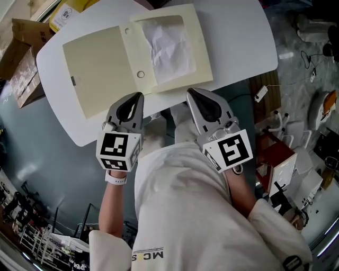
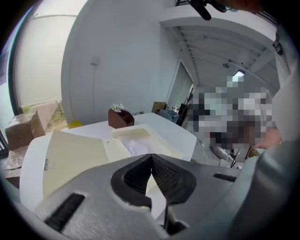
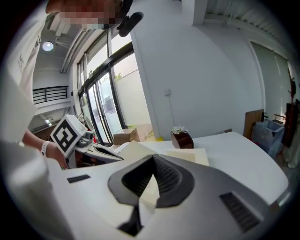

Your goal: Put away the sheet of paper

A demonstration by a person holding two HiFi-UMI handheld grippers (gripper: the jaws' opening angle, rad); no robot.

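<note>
A cream folder [image 1: 100, 66] lies open on the white table [image 1: 238, 37]. The crumpled white sheet of paper [image 1: 168, 45] rests in its right half, inside a raised cream frame. My left gripper [image 1: 139, 96] hovers at the table's near edge just below the folder, jaws shut with nothing between them. My right gripper [image 1: 190, 92] is beside it, also shut and empty. In the left gripper view the shut jaws [image 2: 151, 161] point at the folder [image 2: 75, 150] and the paper [image 2: 136, 147]. The right gripper view shows its closed jaws [image 3: 153, 161] over the folder [image 3: 187, 154].
A small brown holder [image 2: 120, 117] stands at the table's far side. Cardboard boxes [image 1: 24, 58] sit on the floor to the left, and a yellow box [image 1: 66, 13] lies behind the table. Cables and assorted gear [image 1: 296, 159] crowd the floor on the right.
</note>
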